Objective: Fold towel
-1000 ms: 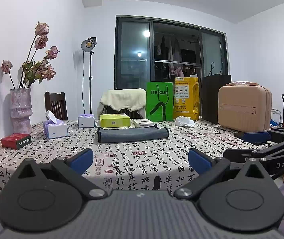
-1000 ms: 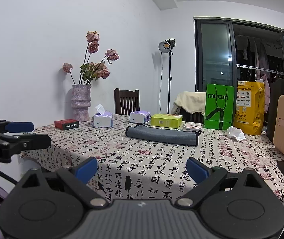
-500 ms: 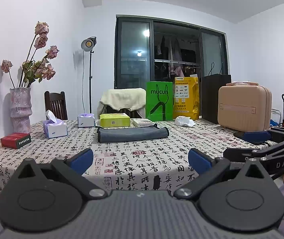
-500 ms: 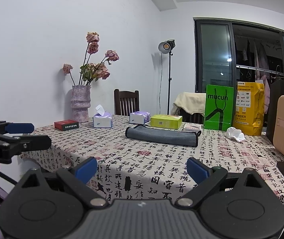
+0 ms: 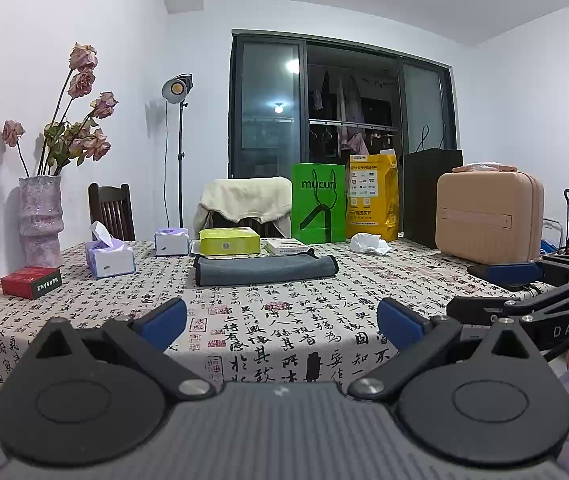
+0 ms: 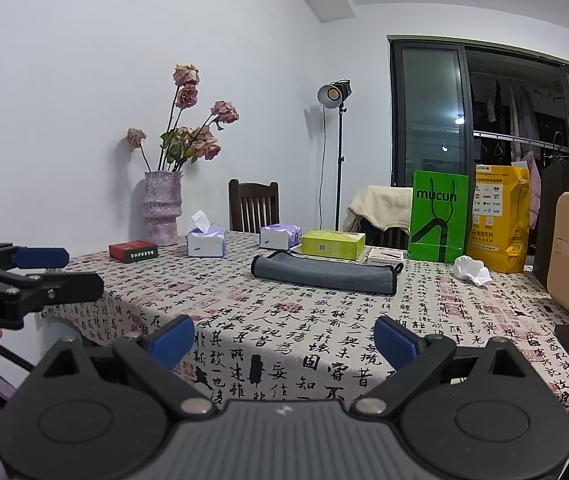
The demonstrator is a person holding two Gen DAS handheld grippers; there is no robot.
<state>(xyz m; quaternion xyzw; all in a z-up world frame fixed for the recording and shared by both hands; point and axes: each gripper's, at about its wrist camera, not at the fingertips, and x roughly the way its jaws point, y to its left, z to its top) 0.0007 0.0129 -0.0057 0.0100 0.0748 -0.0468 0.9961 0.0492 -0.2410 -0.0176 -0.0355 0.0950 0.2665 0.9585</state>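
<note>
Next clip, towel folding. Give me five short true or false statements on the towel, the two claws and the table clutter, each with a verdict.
1. The grey towel lies on the patterned tablecloth. True.
2. The left claw is shut on the towel. False: it is open, short of the towel, holding nothing.
3. The right claw is open and empty. True.
4. The red box sits on top of the towel. False: it rests on the cloth near the vase, apart from the towel.
5. The yellow-green box is behind the towel. True.
</note>
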